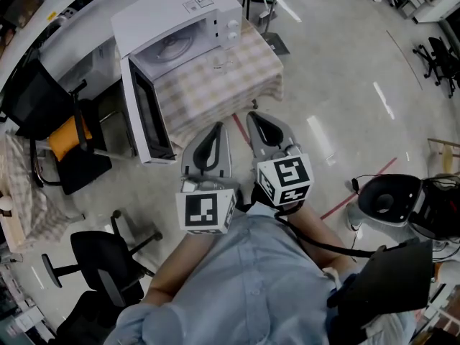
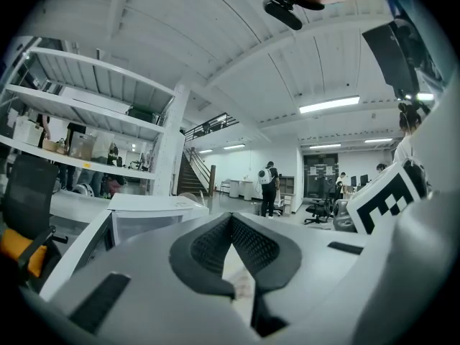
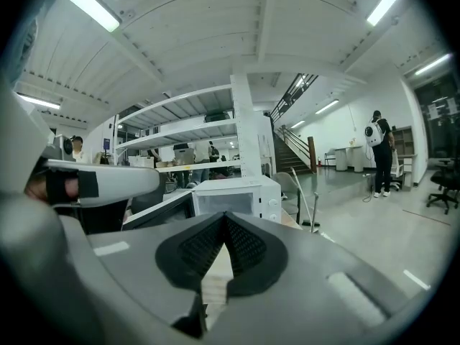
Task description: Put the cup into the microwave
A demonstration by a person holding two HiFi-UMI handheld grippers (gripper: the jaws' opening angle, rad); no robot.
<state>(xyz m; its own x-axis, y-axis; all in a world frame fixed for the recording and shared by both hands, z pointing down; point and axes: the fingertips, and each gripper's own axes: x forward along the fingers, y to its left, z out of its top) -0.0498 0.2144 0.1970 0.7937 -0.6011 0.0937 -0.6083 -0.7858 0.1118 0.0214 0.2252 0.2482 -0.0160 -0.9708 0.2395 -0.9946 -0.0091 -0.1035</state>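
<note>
Hand-held grippers (image 1: 218, 128) (image 1: 254, 117): two, closed; one microwave (image 1: 180, 9).

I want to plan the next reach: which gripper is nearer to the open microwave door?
Left. The left gripper sits right of the microwave door in the head view; the right gripper lies farther right.

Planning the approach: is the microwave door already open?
Yes, the head view shows the microwave door swung wide out from the microwave, leaving its chamber exposed.
</note>
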